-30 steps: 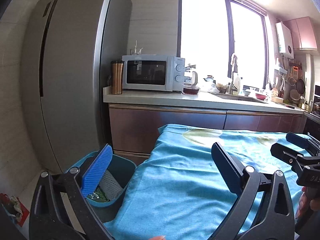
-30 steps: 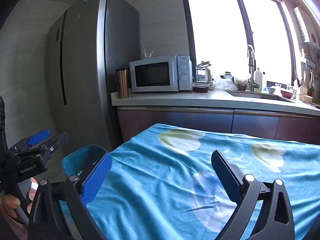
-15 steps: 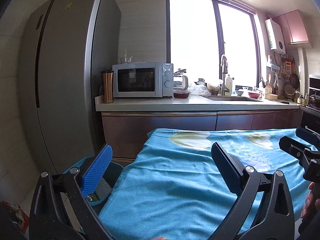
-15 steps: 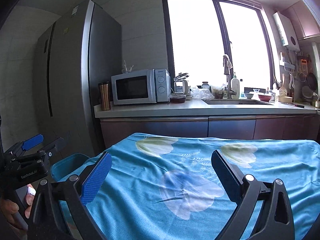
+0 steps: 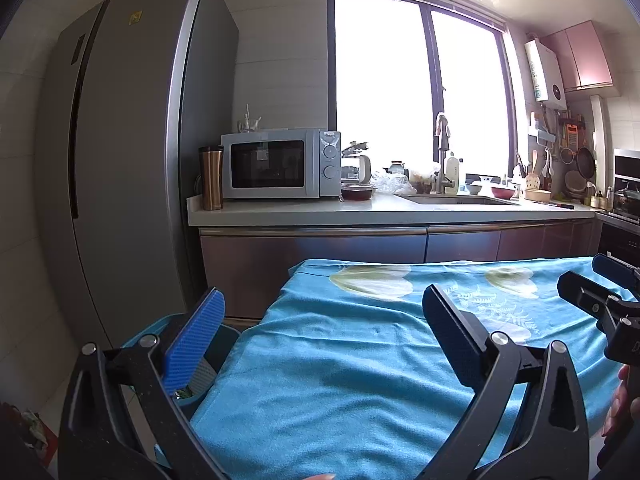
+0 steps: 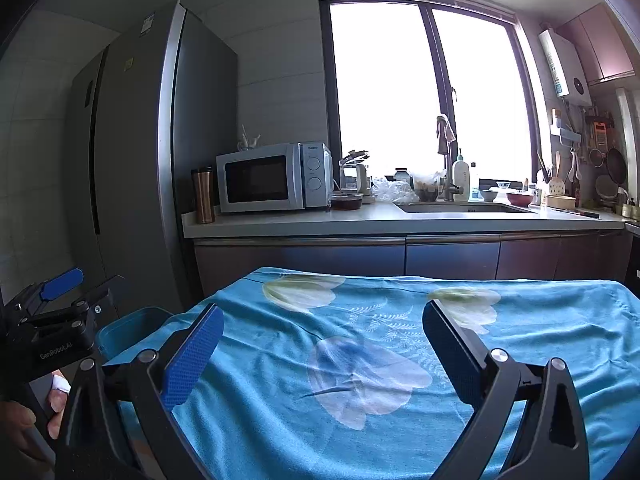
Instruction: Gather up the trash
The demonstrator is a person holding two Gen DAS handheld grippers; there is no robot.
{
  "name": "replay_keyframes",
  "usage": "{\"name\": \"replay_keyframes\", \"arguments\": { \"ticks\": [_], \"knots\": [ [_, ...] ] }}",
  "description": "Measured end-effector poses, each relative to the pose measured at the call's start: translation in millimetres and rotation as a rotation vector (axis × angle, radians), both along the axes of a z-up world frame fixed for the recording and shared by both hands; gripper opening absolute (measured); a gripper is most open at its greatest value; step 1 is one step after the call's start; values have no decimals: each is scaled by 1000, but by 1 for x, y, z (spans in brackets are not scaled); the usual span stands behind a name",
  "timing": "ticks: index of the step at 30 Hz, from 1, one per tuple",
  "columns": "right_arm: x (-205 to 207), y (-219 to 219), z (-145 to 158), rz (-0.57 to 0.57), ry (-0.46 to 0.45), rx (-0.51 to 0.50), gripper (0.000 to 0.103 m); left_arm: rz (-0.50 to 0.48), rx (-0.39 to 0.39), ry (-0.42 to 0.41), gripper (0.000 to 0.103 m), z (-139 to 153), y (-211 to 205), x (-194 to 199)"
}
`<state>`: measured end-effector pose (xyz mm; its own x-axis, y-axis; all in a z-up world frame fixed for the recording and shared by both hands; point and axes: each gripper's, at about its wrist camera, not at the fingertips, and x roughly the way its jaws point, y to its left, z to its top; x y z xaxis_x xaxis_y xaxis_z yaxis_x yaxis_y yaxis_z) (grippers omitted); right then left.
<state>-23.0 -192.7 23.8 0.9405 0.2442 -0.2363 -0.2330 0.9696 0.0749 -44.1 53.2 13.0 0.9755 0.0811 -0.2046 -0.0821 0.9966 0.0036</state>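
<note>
My left gripper [image 5: 320, 304] hangs open with nothing in it over the near left corner of a table under a blue flowered cloth [image 5: 360, 352]. Just left of that corner on the floor is a blue bin [image 5: 230, 336], mostly hidden behind my left finger; a grey mesh piece [image 5: 206, 372] and green scraps [image 5: 182, 394] show inside. My right gripper [image 6: 320, 316] is open and holds nothing above the cloth [image 6: 360, 380], with the bin [image 6: 128, 328] to its left. No loose trash shows on the cloth.
A tall grey fridge [image 5: 132, 160] stands behind the bin. Beyond the table runs a counter [image 5: 400, 210] with a microwave [image 5: 276, 164], a copper tumbler [image 5: 211, 178] and a sink. A hand [image 6: 24, 420] holds the left gripper's handle.
Both views have lifted and drawn back: the counter and window sit higher and farther, and less of the bin shows. Both grippers stay open and hold nothing.
</note>
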Motion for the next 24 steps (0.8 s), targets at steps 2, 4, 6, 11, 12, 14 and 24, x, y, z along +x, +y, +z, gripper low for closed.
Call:
{"name": "replay_keyframes", "arguments": {
  "ticks": [2, 4, 6, 11, 12, 14, 24],
  "knots": [
    [-1, 0, 0, -2, -2, 0, 96, 0, -1, -1, 97, 0, 0, -1],
    [-2, 0, 0, 1, -3, 3, 96, 2, 0, -4, 97, 0, 0, -2],
    [-3, -1, 1, 0, -7, 4, 96, -2, 4, -5, 97, 1, 0, 0],
    [-4, -1, 2, -1, -7, 4, 96, -2, 4, -5, 97, -1, 0, 1],
    [-5, -2, 2, 0, -5, 3, 96, -1, 3, -6, 97, 0, 1, 0],
    [-4, -2, 1, 3, -1, 5, 96, 0, 3, -6, 97, -1, 1, 1],
    [-4, -2, 1, 6, 5, 4, 96, 5, 4, -8, 97, -1, 1, 0]
  ]
}}
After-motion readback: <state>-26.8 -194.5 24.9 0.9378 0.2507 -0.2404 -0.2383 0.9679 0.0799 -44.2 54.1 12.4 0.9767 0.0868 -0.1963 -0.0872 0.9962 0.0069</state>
